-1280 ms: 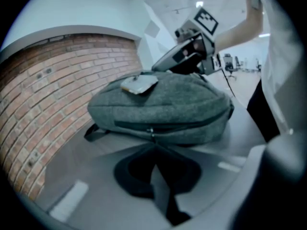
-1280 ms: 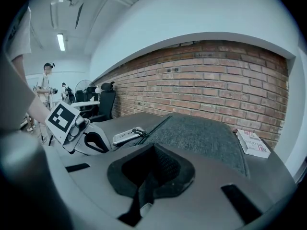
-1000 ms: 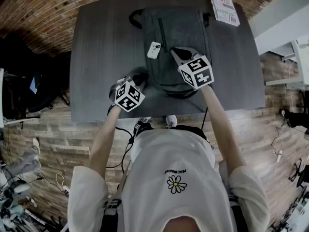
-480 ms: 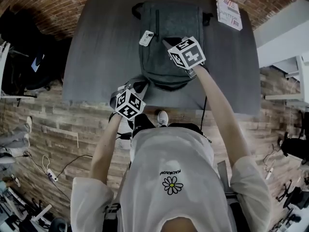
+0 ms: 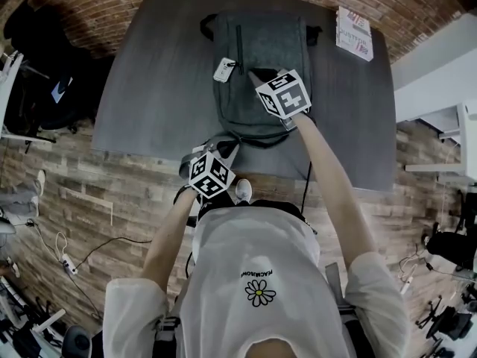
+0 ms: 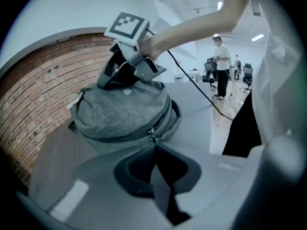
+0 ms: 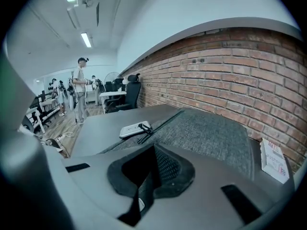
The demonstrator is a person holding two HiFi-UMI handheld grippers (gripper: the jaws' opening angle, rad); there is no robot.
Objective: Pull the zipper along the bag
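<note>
**Two closed grippers on a grey backpack**

One grey fabric backpack (image 5: 257, 66) lies flat on a dark grey table (image 5: 149, 88), its top end toward the far edge and its bottom end toward the person. A white luggage tag (image 5: 223, 69) lies against its left side, tied on by a short dark strap. A small printed box (image 5: 353, 32) sits well apart at the table's far right corner.

The left gripper (image 6: 154, 150) is at the near left corner of the backpack, close to the table's near edge. Its jaws are brought together, and the zipper pull (image 6: 152, 134) stands right at their tips, pinched between them as far as the left gripper view shows. From there the zipper track (image 6: 120, 139) curves away round the backpack's side wall.

The right gripper (image 7: 152, 153) is further in, over the middle of the backpack. Its jaws are fully closed with nothing between them, and in the left gripper view its tip rests on the backpack's upper fabric. Its own view looks along the grey fabric toward the luggage tag.

A brick wall (image 7: 230, 56) runs beside the table. A person (image 7: 80, 87) stands in the open room beyond.
</note>
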